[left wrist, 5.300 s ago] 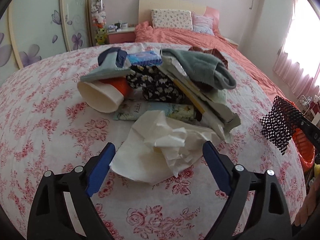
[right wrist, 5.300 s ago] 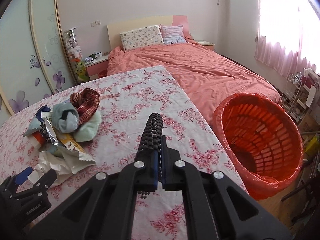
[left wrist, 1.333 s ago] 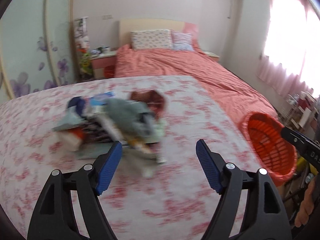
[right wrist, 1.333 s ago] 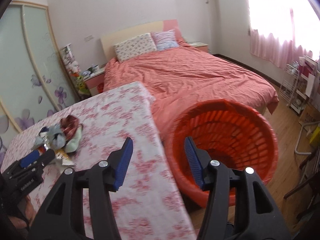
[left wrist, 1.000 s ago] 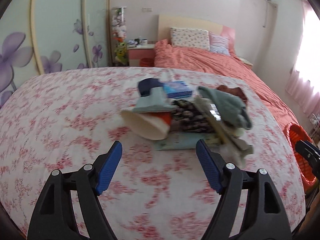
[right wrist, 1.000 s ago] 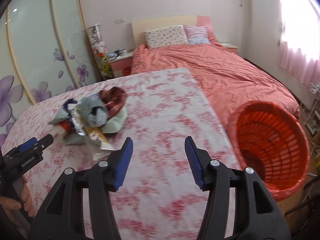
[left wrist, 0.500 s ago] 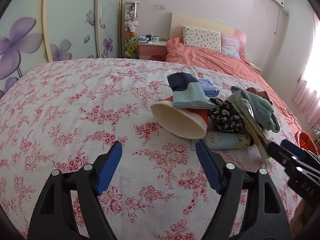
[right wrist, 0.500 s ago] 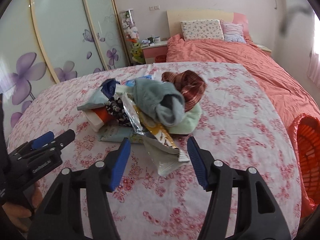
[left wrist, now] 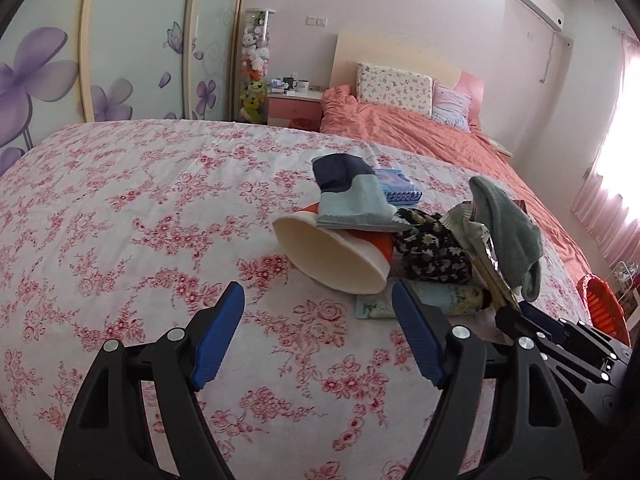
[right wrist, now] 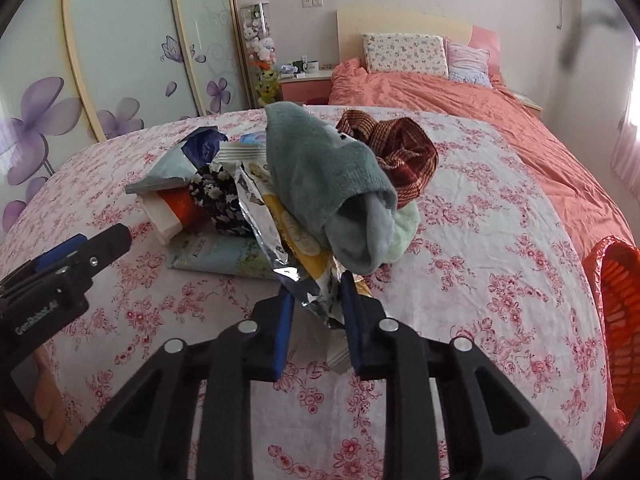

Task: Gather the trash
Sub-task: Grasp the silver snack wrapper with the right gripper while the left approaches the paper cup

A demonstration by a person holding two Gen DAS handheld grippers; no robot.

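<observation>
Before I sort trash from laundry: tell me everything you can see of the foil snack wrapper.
The foil snack wrapper is a long, crinkled, empty-looking packet, silver inside and yellow printed outside. It slants out of the pile on the floral cover, its upper part under the grey-green sock. Its torn near end lies between the right gripper pads, which have just been closing on it.

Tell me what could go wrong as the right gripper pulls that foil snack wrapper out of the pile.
The right gripper has just been closing on the silver-and-yellow foil snack wrapper. The grey-green sock lies on top of it, so pulling may drag the sock along toward the orange plastic basket. Only the crinkled end is pinched, so the wrapper might slip free.
</observation>
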